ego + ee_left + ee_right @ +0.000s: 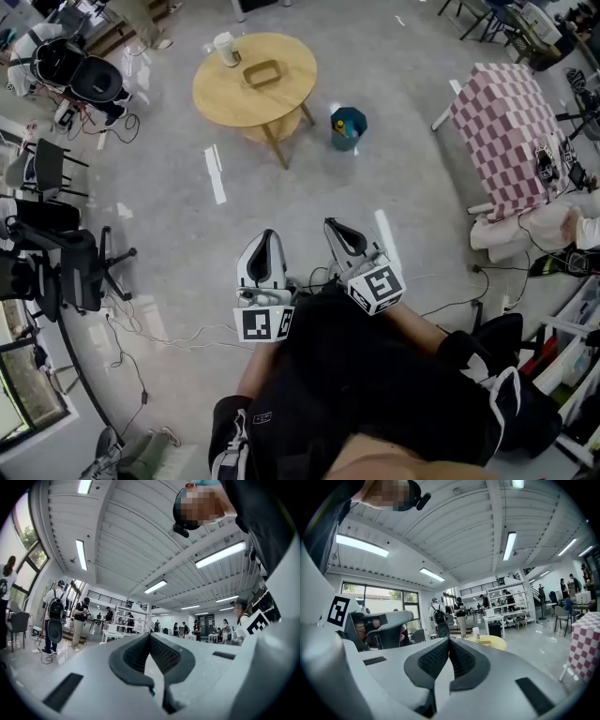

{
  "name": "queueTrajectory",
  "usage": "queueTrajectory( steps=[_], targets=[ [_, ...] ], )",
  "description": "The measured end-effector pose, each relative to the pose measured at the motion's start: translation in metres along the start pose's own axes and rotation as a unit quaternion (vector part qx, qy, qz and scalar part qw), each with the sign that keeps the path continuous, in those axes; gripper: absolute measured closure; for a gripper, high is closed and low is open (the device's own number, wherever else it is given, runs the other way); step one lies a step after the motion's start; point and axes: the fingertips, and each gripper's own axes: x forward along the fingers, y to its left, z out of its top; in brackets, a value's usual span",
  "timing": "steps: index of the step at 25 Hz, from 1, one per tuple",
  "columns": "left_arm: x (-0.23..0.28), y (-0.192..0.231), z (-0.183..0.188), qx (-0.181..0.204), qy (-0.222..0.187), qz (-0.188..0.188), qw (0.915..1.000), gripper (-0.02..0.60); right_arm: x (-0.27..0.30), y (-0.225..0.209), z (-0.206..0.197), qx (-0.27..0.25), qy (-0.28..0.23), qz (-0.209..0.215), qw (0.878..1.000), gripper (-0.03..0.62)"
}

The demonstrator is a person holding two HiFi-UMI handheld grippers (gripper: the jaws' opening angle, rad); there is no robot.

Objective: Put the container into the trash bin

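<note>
A tan, open rectangular container (262, 73) lies on the round wooden table (286, 94) at the far side of the floor. A white cup (226, 49) stands beside it. The teal trash bin (348, 127) sits on the floor just right of the table. Both grippers are held close to the person's body, far from the table. The left gripper (267, 236) and the right gripper (337, 228) point toward the table. The left gripper (150, 635) has its jaws together with nothing between them. The right gripper (449, 642) is likewise shut and empty, with the table (499, 642) and the cup (476, 633) beyond it.
A pink-and-white checkered table (511, 131) stands at the right. Black office chairs (70, 267) and loose cables (169, 333) are at the left. White tape strips (216, 173) mark the grey floor. Several people (54, 616) stand in the room's background.
</note>
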Motion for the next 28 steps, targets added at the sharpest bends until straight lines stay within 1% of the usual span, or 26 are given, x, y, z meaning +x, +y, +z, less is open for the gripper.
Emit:
queueTrajectory(
  steps=[6, 9, 15, 18, 21, 28],
  targets=[
    [0.019, -0.031, -0.013, 0.011, 0.0, 0.014, 0.9998, 0.575, -0.013, -0.038, -0.024, -0.01, 0.006, 0.012, 1.0, 0.569],
    [0.025, -0.042, -0.018, 0.02, 0.007, 0.015, 0.9997, 0.574, -0.016, -0.05, -0.026, -0.006, 0.005, 0.016, 1.0, 0.569],
    [0.053, -0.047, -0.03, 0.008, 0.015, 0.007, 0.9998, 0.574, -0.007, -0.076, -0.028, 0.005, 0.004, 0.011, 1.0, 0.569],
    [0.064, -0.038, -0.039, 0.006, 0.022, 0.006, 0.9997, 0.574, 0.006, -0.082, -0.027, 0.005, 0.003, 0.012, 1.0, 0.569],
    [0.082, -0.02, -0.047, -0.004, 0.027, 0.009, 0.9996, 0.574, 0.025, -0.09, -0.024, -0.001, 0.009, 0.011, 1.0, 0.569],
    [0.145, 0.032, -0.05, -0.024, 0.019, 0.008, 0.9995, 0.574, 0.1, -0.117, -0.016, -0.013, 0.021, 0.012, 1.0, 0.569]
  ],
)
